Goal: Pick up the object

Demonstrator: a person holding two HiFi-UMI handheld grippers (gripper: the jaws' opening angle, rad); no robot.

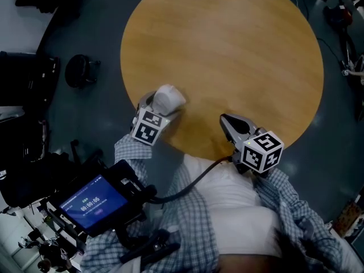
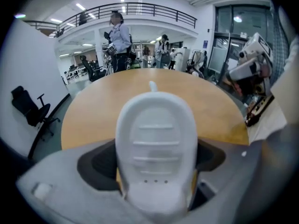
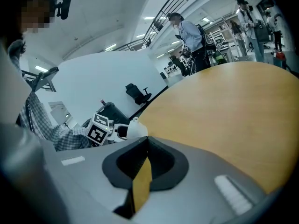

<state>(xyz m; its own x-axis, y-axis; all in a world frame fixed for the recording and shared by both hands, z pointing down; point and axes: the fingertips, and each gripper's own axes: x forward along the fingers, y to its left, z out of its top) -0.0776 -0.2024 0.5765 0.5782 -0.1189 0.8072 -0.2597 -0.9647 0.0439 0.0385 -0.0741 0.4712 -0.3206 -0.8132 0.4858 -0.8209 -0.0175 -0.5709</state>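
A rounded white plastic object (image 1: 169, 98) with shallow ridges on its face sits at the left edge of the round wooden table (image 1: 227, 50). My left gripper (image 1: 161, 105) is shut on it. In the left gripper view the white object (image 2: 156, 143) fills the space between the jaws and stands upright. My right gripper (image 1: 228, 123) hovers over the table's near edge, shut, with nothing in it. In the right gripper view the right gripper (image 3: 145, 143) shows only a thin sliver of tabletop between its jaws. The white object (image 3: 135, 128) appears there at the left.
A tablet with a blue screen (image 1: 94, 201) hangs at the person's chest, with a cable running to the right gripper. A black stool base (image 1: 79, 70) and dark gear stand on the floor left of the table. People (image 2: 119, 38) stand beyond the far rim, and an office chair (image 2: 30, 108) is at the left.
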